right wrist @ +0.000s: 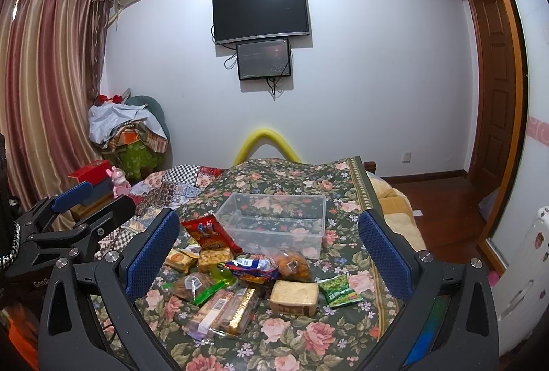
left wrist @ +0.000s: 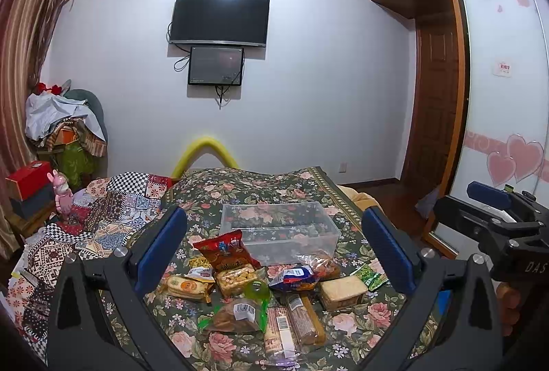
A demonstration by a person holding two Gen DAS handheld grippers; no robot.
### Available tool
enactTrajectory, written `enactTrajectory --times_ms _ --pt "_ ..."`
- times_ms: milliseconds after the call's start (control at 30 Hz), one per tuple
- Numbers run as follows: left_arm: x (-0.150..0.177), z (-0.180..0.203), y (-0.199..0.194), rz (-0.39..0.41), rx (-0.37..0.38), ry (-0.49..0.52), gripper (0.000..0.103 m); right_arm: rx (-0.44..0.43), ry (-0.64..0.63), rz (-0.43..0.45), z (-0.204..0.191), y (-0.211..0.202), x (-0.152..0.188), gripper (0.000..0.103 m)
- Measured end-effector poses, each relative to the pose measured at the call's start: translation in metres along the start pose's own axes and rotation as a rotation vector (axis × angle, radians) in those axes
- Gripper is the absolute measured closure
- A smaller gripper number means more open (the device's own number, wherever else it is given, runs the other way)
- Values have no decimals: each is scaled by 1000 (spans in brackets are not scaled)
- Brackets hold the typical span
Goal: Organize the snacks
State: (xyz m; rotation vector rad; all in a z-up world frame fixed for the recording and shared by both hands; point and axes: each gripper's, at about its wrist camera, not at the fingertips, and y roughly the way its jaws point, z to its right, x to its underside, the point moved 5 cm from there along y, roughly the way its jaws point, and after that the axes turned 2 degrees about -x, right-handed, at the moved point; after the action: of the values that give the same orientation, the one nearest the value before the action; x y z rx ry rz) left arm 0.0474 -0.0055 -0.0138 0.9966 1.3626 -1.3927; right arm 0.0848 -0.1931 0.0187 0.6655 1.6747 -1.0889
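Both grippers hover above the near edge of the bed with nothing between their blue pads: the left gripper [left wrist: 274,251] stands with its jaws spread wide, and the right gripper [right wrist: 269,251] is spread equally wide, each framing the snack pile from above. No snack is held and the clear plastic bin [left wrist: 322,227] contains nothing, so the task is judged to be at its start. To perform the first pick well, select an item at the outside of the pile, such as the square cracker pack [right wrist: 293,297], which lies apart from its neighbours on the near right of the bin; descend with the pads straddling its short sides, close on the firm body, not the loose wrapper, and lift clear before travelling. Relative to the bin, the red chip bag [left wrist: 224,249] leans at its near left corner, the green pea packet [right wrist: 339,292] lies near right, and the long biscuit sleeves [left wrist: 295,319] lie nearest the tools. The floral bedspread [left wrist: 353,323] is soft, so packets may sink under pressure.
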Motion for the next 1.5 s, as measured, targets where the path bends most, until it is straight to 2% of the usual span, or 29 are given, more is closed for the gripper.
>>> enactTrajectory --times_ms 600,667,767,1000,1200,1500 --pt "6 -5 14 -27 -3 -4 0 -1 25 -20 5 8 7 0" --pt "8 -9 20 -48 2 -18 6 0 32 -35 8 13 12 0" --pt "18 -20 34 -105 -8 -40 15 2 44 -66 14 22 19 1" --pt "52 -41 70 -242 -38 -9 17 21 58 -176 31 46 45 14" --pt "91 -54 103 -386 -14 -16 18 26 86 -310 47 73 76 27" --pt "149 -58 149 -587 31 -27 17 6 135 -478 60 110 114 30"
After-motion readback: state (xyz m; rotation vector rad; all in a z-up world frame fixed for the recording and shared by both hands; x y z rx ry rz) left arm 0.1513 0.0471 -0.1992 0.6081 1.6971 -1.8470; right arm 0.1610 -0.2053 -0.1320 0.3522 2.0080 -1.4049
